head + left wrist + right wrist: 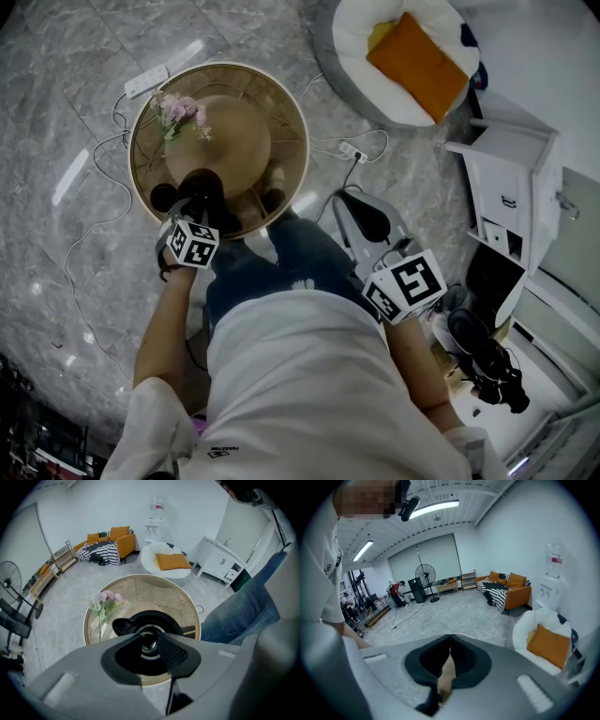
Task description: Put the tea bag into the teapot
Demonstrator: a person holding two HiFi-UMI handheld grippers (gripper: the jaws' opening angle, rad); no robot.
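Hovering above the black teapot (155, 618) on the round table (187, 607), your left gripper (150, 638) stands open and empty, with flowers (107, 598) just beside the pot; your right gripper (450, 639) is closed.

I see pink flowers (178, 111) on the round surface (286, 112), an orange cushion (420, 64) in the white chair (354, 37), and a white cabinet (511, 183) beside it.

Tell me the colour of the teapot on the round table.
Black; the teapot shows best in the left gripper view.
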